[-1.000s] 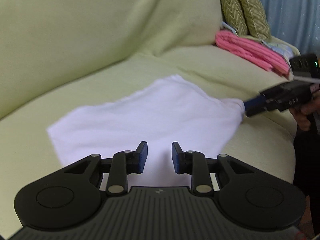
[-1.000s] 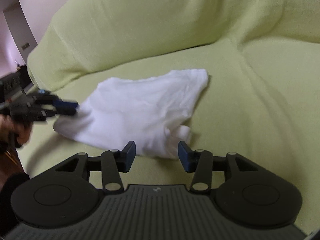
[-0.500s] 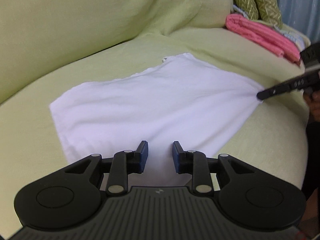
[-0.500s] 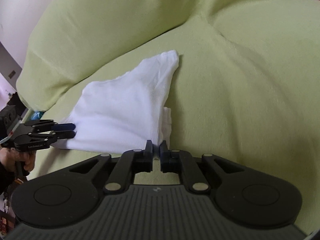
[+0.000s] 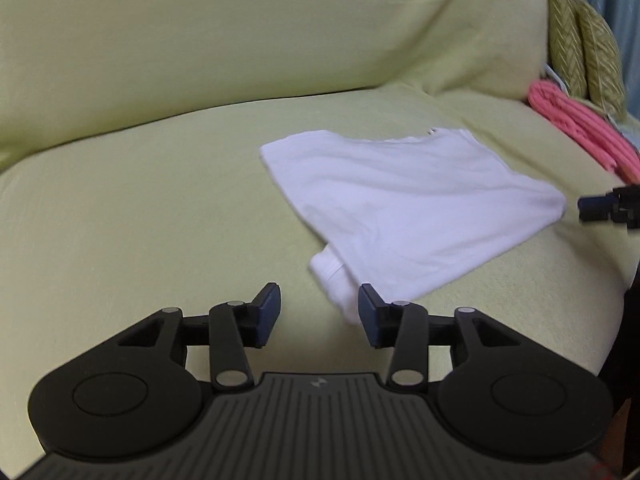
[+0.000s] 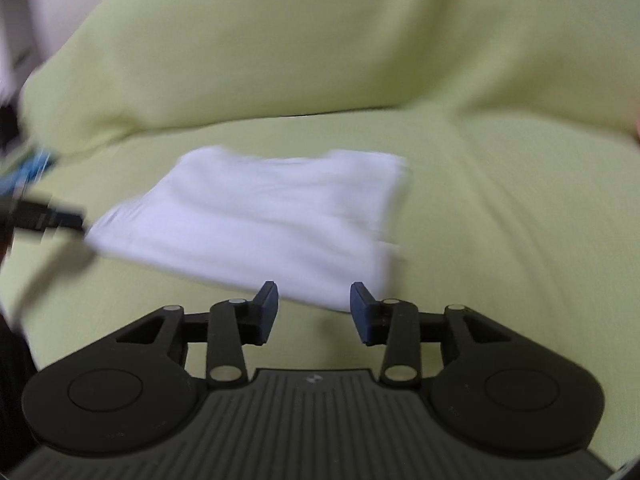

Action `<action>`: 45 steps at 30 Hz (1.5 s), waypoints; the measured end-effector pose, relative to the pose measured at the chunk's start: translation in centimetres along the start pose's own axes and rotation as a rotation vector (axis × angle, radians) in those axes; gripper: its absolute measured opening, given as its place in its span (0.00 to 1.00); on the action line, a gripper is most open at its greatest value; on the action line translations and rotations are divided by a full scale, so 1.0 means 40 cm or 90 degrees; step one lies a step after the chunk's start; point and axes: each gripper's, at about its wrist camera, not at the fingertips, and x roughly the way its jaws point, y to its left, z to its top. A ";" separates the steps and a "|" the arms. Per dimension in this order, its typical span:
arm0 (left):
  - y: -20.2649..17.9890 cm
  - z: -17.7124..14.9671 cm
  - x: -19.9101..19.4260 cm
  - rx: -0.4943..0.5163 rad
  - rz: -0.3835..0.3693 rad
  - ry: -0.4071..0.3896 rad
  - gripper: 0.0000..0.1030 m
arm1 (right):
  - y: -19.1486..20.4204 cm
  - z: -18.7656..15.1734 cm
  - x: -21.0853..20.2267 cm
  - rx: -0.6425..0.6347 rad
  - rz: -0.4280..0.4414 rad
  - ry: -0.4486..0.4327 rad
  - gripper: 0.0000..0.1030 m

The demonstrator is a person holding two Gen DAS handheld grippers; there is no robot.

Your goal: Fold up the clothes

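A folded white garment [image 5: 412,208] lies flat on the green sofa seat [image 5: 160,220]; it also shows, blurred, in the right wrist view [image 6: 260,220]. My left gripper [image 5: 319,316] is open and empty, just in front of the garment's near corner. My right gripper [image 6: 313,312] is open and empty at the garment's near edge. In the left wrist view the right gripper's tip [image 5: 600,208] is just off the garment's right corner. In the right wrist view the left gripper [image 6: 52,216] is a blur at the garment's left corner.
Folded pink clothes [image 5: 580,136] lie on the seat at the far right, with green patterned cushions [image 5: 584,44] behind them. The sofa back [image 5: 240,32] rises behind the garment. The seat's front edge drops off at the right.
Both grippers have let go of the white garment and drawn back. The right gripper went from shut to open, the left opened wider. The garment now lies folded smaller.
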 end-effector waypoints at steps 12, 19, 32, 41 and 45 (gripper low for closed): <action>0.082 -0.012 -0.043 0.002 0.010 -0.051 0.54 | 0.538 0.031 0.209 -0.463 0.035 -0.054 0.53; 0.093 0.011 -0.042 0.000 -0.018 -0.074 0.56 | 0.576 0.073 0.234 -0.451 0.043 -0.057 0.55; -0.149 0.311 0.155 0.193 -0.148 -0.064 0.65 | -0.039 0.026 -0.039 0.254 -0.048 -0.075 0.58; -0.350 0.520 0.404 0.350 -0.217 0.023 0.66 | -0.158 -0.107 -0.025 0.461 0.007 -0.082 0.59; -0.410 0.574 0.521 0.407 -0.227 0.060 0.66 | -0.167 -0.123 0.003 0.486 0.027 -0.082 0.59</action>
